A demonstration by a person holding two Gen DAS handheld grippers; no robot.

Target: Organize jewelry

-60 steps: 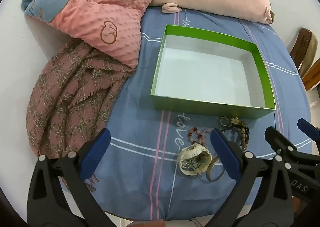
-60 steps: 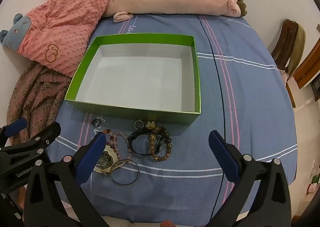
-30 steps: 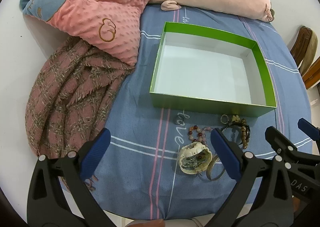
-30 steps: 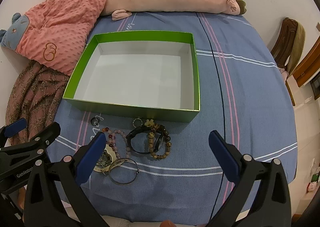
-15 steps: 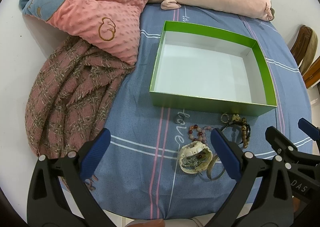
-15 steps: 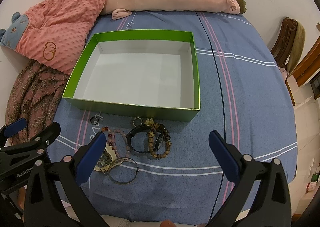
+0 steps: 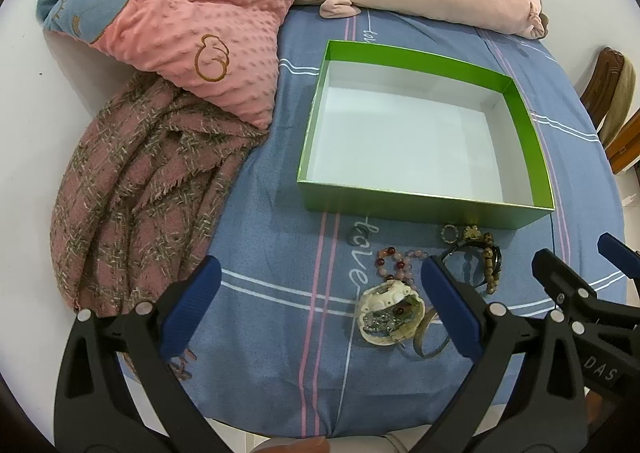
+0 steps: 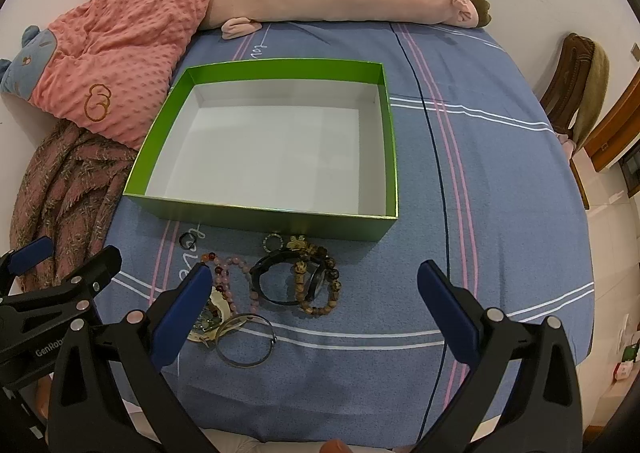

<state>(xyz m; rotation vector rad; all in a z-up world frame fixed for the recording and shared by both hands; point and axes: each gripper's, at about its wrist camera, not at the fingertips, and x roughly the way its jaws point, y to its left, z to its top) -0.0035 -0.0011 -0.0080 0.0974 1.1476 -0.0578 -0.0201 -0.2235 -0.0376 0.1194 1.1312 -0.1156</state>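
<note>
While both claws hover low over the bed, the scene reads so:
Left claw (image 7: 318,299): jaws wide apart, holding nothing.
Right claw (image 8: 314,299): jaws wide apart, holding nothing.
Jewelry relative to left claw: shell dish (image 7: 390,317) lies just inside the right finger, at 3 o'clock from the claw's middle; pink bead bracelet (image 7: 396,263) at 2 o'clock.
Jewelry relative to right claw: black bangle (image 8: 280,279) and brown bead bracelet (image 8: 320,287) sit between the fingers near 12 o'clock; silver bangle (image 8: 246,341) at 8 o'clock.
Green box (image 8: 256,215): open, white inside, at 12 o'clock beyond the jewelry, on the blue bedsheet (image 8: 500,213).
Hidden: left finger covers part of the dish in the right view; small ring (image 8: 187,240) hard to make out.
Change: box and jewelry lie as they did half a second ago; both claws keep their spread.
</note>
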